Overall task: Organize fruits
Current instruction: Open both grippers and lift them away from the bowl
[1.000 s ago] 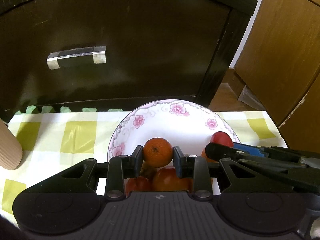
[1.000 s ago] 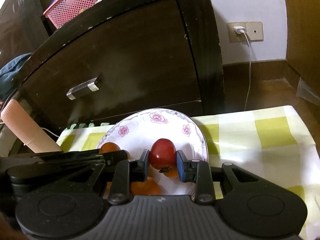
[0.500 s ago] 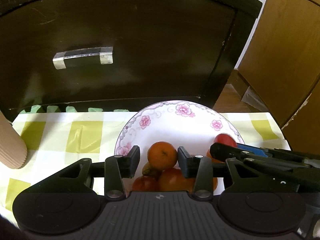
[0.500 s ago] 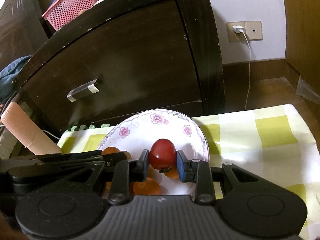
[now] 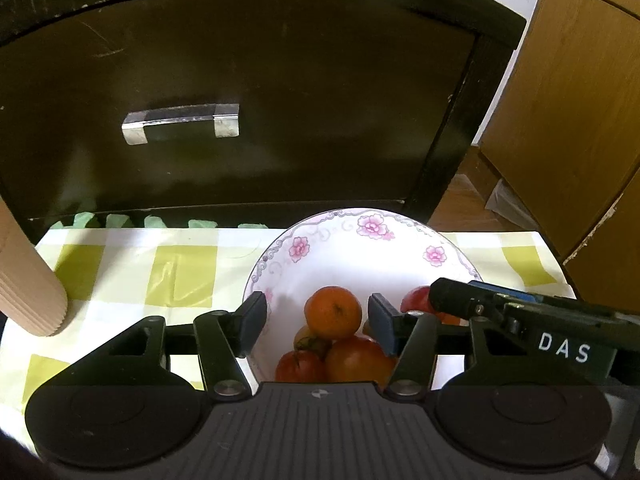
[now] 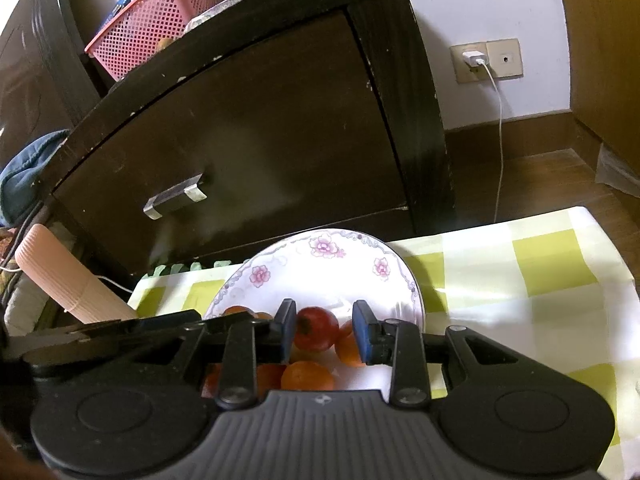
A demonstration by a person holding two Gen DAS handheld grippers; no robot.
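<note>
Orange and red fruits are heaped at the near side of a white floral plate (image 5: 352, 248), which sits on a worktop covered by a yellow-green checked cloth (image 5: 132, 272) in front of a dark wooden cabinet (image 5: 256, 92). In the left wrist view the left tongs (image 5: 317, 316) are opening: an orange mandarin (image 5: 333, 312) rests on top of the heap between the two blue pads, with a clear gap on each side, so nothing is gripped. In the right wrist view the right tongs (image 6: 325, 328) stand narrow around a red tomato (image 6: 317, 328), the left pad against the fruit and the right pad at most a sliver off it, so the tomato looks clamped just above the other fruits. The right tool's black body crosses the right side of the left wrist view, close over the plate. A ribbed beige cylinder (image 5: 28, 292) stands on the cloth at far left.
</note>
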